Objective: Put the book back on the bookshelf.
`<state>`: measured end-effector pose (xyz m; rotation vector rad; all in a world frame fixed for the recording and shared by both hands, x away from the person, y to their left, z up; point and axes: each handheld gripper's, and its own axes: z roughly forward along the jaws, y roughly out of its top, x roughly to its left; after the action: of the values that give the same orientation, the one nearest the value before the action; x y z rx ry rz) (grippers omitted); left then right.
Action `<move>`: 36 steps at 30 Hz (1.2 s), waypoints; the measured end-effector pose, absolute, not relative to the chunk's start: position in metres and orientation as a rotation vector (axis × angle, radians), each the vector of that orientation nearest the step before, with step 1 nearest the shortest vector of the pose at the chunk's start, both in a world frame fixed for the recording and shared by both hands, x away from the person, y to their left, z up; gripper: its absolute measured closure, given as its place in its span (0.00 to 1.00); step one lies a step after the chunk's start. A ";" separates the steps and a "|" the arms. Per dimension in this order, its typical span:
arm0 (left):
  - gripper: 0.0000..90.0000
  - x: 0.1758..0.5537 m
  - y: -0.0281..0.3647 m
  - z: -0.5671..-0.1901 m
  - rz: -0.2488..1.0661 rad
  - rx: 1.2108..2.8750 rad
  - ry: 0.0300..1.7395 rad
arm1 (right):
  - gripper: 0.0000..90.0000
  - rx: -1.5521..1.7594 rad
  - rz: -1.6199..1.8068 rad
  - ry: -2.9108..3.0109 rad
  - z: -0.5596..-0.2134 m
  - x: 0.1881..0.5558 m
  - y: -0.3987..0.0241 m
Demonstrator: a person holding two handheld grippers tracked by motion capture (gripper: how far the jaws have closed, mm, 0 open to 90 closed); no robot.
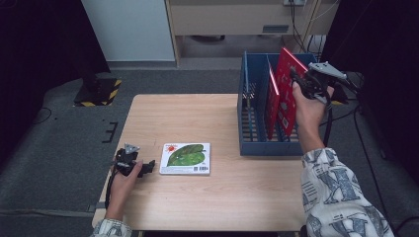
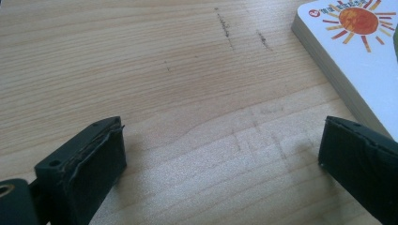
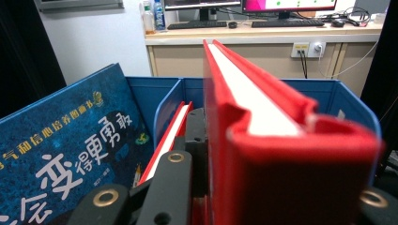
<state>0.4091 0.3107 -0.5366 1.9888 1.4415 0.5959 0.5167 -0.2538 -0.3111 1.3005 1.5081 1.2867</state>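
My right gripper (image 1: 298, 80) is raised over the blue rack (image 1: 249, 118) at the table's right end, shut on the top edge of a red book (image 1: 285, 94). That book stands upright and tilted in the rack's right slot. In the right gripper view the red book (image 3: 263, 117) runs away from me between the jaws. A second red book (image 1: 271, 104) stands beside it, and a dark blue book (image 3: 61, 150) leans at the left. My left gripper (image 1: 147, 167) rests low on the table with its jaws wide open around nothing. Just right of it lies a white book with a green leaf (image 1: 185, 158), whose corner (image 2: 356, 51) is near.
The wooden table (image 1: 188, 118) has bare room in its middle and back left. The rack's walls (image 3: 328, 93) rise around the books. Beyond the table are a grey floor, a desk with monitors and dark curtains on both sides.
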 end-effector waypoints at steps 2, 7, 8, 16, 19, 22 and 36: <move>0.00 0.409 0.311 -0.537 0.596 1.989 1.441 | 0.88 1.299 1.284 1.505 -0.312 0.518 -0.251; 0.00 0.409 0.311 -0.537 0.595 1.990 1.440 | 0.88 1.300 1.277 1.497 -0.317 0.521 -0.250; 0.00 0.409 0.311 -0.537 0.596 1.989 1.440 | 0.88 1.302 1.276 1.496 -0.318 0.521 -0.250; 0.00 0.409 0.310 -0.537 0.596 1.989 1.439 | 0.88 1.287 1.269 1.515 -0.330 0.525 -0.248; 0.00 0.409 0.310 -0.537 0.596 1.989 1.439 | 0.88 1.287 1.264 1.516 -0.333 0.526 -0.247; 0.00 0.410 0.310 -0.537 0.595 1.989 1.439 | 0.88 1.291 1.263 1.514 -0.336 0.527 -0.246; 0.00 0.410 0.310 -0.537 0.594 1.992 1.438 | 0.88 1.304 1.253 1.520 -0.353 0.527 -0.244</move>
<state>0.4100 0.3100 -0.5366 1.9916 1.4376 0.5939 0.5273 -0.2443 -0.3529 1.3043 1.5197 1.2529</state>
